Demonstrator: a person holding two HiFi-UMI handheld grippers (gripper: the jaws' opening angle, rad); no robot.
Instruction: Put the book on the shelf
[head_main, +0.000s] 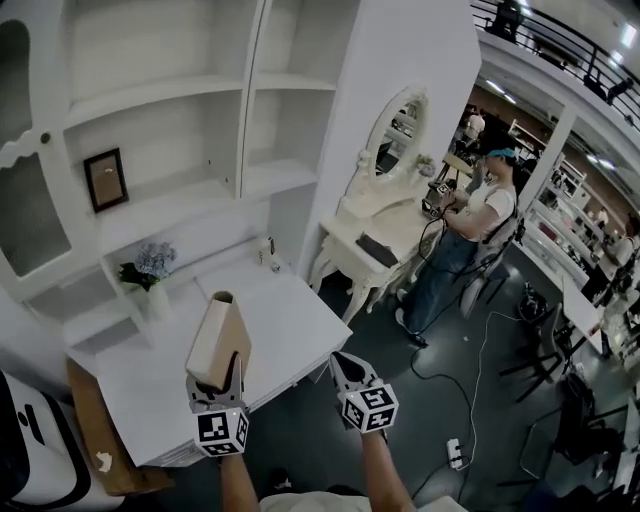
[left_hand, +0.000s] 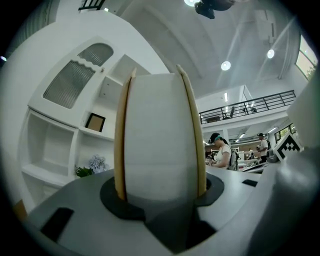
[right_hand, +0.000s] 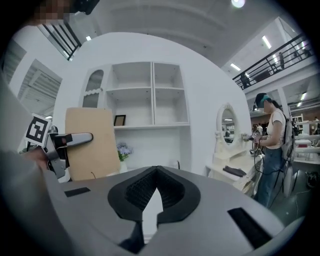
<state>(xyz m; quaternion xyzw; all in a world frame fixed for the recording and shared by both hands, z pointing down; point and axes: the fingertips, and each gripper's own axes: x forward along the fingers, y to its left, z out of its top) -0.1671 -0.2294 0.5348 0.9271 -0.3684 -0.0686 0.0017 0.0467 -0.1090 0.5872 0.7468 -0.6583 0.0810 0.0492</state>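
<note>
A tan-covered book (head_main: 218, 340) with white pages stands upright in my left gripper (head_main: 216, 380), which is shut on its lower end above the white desk (head_main: 295, 325). In the left gripper view the book's page edge (left_hand: 160, 135) fills the gap between the jaws. The right gripper view shows the book's cover (right_hand: 92, 145) with the left gripper (right_hand: 75, 139) clamped on it. My right gripper (head_main: 345, 362) hangs to the right of the book, off the desk's front edge, shut with nothing in it (right_hand: 156, 192). The white shelf unit (head_main: 170, 205) rises behind the desk.
A framed picture (head_main: 105, 180) stands on a shelf and a vase of flowers (head_main: 150, 265) on the desk's back left. A dressing table with an oval mirror (head_main: 385, 215) is at the right, a person (head_main: 470, 235) beside it. A cardboard box (head_main: 90, 430) lies at the left, and cables and a power strip (head_main: 452, 452) on the floor.
</note>
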